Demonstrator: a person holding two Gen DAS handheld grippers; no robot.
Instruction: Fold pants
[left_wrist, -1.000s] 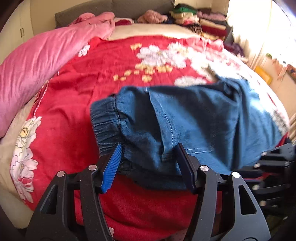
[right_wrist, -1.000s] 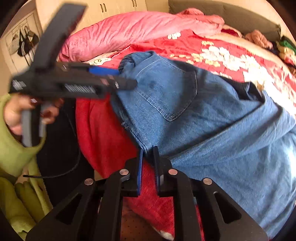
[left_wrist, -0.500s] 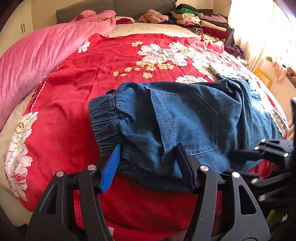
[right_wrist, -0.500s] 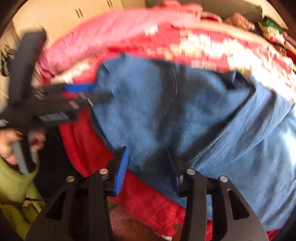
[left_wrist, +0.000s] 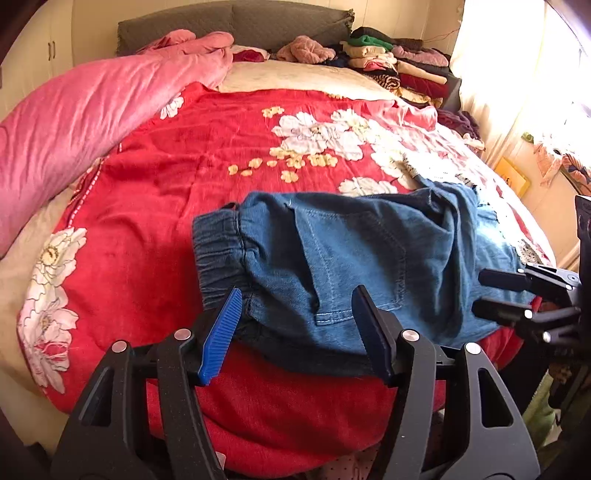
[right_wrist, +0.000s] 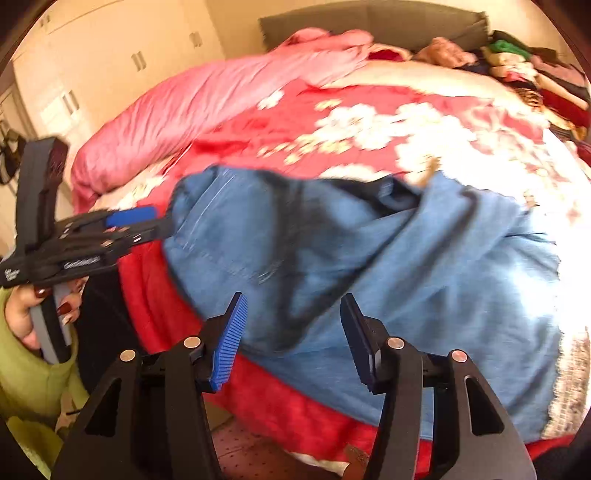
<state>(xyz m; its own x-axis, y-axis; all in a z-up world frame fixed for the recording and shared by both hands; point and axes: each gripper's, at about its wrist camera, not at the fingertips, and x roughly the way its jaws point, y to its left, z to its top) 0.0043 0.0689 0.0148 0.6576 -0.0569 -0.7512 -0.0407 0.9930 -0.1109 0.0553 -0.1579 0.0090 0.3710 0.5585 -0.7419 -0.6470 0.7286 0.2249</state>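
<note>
Blue denim pants lie folded on the red floral blanket at the bed's near edge. Soft, floppy, fairly weighty cloth; the thick elastic waistband looks the firmest hold. Left gripper and right gripper have just opened, jaws wide, gripping nothing. No containers visible.

Black two-finger grippers, person in green sleeve.
Left gripper and right gripper had blue ribbed pads, silver screws; sleeve was lime green.

Pants on bedspread, near its edge
</note>
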